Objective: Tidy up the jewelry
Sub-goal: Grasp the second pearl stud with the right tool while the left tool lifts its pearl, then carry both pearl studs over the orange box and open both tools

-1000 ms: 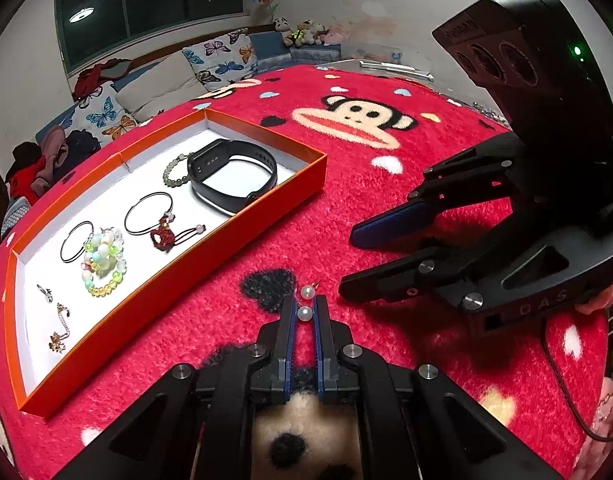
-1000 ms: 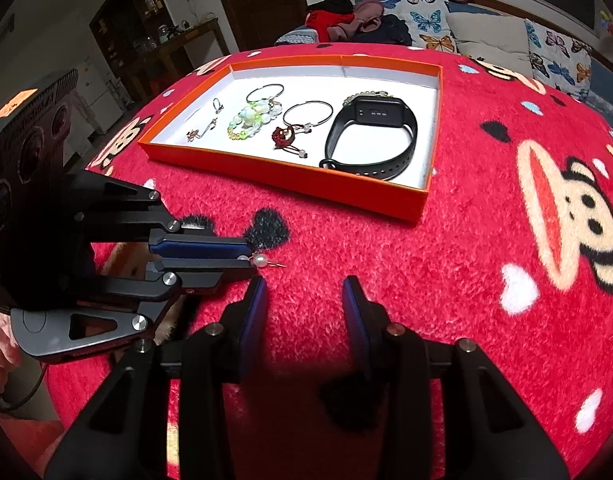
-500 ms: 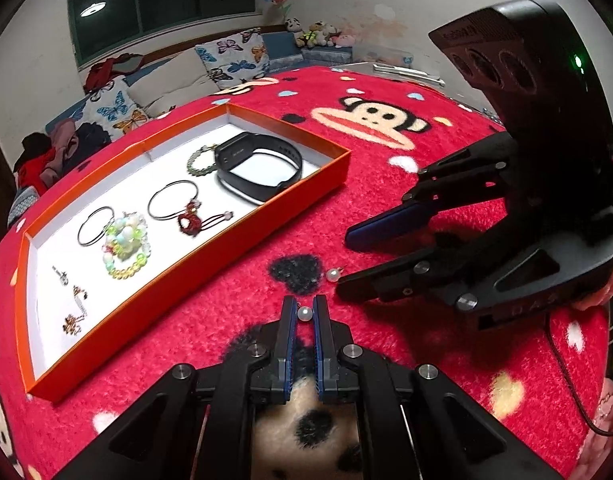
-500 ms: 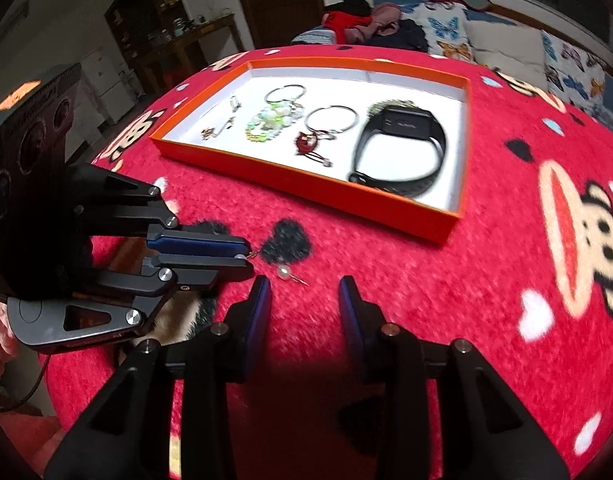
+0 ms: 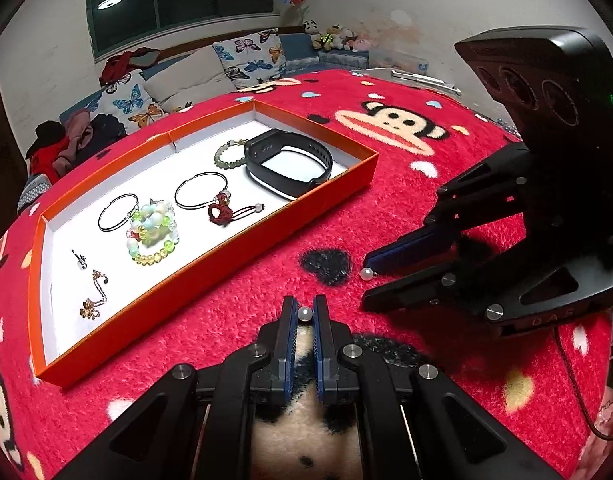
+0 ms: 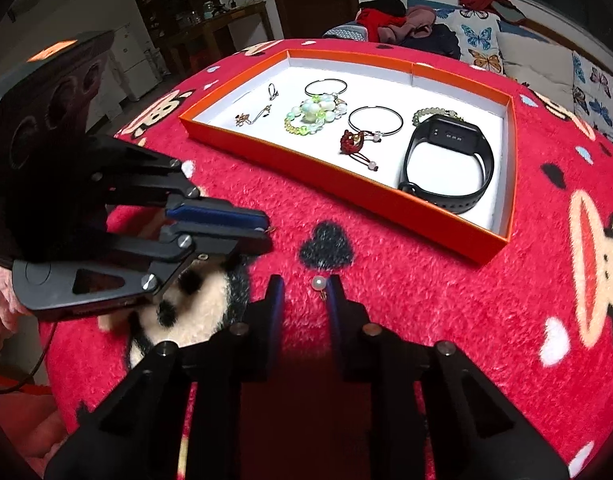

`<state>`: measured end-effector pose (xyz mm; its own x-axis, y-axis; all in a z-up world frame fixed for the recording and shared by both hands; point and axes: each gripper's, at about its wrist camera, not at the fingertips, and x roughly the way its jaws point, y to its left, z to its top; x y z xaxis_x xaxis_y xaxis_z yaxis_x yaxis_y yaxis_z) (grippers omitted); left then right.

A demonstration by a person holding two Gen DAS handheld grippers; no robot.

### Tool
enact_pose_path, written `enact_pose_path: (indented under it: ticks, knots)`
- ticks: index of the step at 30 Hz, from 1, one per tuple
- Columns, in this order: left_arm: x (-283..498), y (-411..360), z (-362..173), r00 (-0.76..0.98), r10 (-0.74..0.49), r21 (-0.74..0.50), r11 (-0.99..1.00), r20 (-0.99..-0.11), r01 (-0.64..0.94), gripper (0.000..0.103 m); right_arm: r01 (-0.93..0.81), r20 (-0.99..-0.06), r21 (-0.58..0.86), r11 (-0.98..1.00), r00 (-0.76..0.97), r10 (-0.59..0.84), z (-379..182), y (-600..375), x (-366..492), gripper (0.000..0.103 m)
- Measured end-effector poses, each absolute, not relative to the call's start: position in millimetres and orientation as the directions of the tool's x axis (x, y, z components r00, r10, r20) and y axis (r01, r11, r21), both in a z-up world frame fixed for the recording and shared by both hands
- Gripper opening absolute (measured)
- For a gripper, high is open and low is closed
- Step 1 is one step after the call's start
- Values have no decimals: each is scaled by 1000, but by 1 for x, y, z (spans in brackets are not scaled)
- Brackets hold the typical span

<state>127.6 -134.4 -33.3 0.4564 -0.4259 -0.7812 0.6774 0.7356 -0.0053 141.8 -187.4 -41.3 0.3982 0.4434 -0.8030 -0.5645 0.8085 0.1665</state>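
Note:
My left gripper (image 5: pixel 305 314) is shut on a pearl earring (image 5: pixel 305 313), held just above the red blanket; it also shows in the right wrist view (image 6: pixel 266 232). A second pearl earring (image 6: pixel 318 282) lies on the blanket between the fingertips of my open right gripper (image 6: pixel 304 286), and shows in the left wrist view (image 5: pixel 366 274) at that gripper (image 5: pixel 368 282). The orange tray (image 5: pixel 210 268) to the left holds a black smart band (image 5: pixel 288 166), hoop bracelets, a green bead bracelet (image 5: pixel 152 232), a red knot charm (image 5: pixel 222 212) and small earrings (image 5: pixel 92 292).
The red monkey-print blanket (image 5: pixel 390 184) covers the round table. A black heart patch (image 5: pixel 326 266) lies near the earrings. The tray's near wall (image 6: pixel 346 184) stands between the grippers and the jewelry. A sofa with butterfly pillows (image 5: pixel 246 56) is behind.
The left gripper has drawn back with its pearl earring. The right gripper has closed in on the second earring, which now lies between its open fingertips.

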Motion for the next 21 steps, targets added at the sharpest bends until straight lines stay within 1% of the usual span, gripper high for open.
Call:
enact_pose_path:
  ticks: [5,11,16,21]
  knots:
    - [126,-133,-31,461,-432,-7,735,-775,678,7,-552,-803,165,817,406,437,-44,-186,146,19]
    - [125,-129,-28,467,-435,-11,740,-770,672,7,-537,-804,143,832,428,414,-43,-184,148,8]
    - [126,-122,-17,486,-444,-23,755,-753,655,7,-512,-797,159,844,438,415,-40,-188,148,8]
    - [136,-113,2,529,-444,-14,775,-723,632,7,-503,-754,165,849,491,437,-18,-192,149,8]
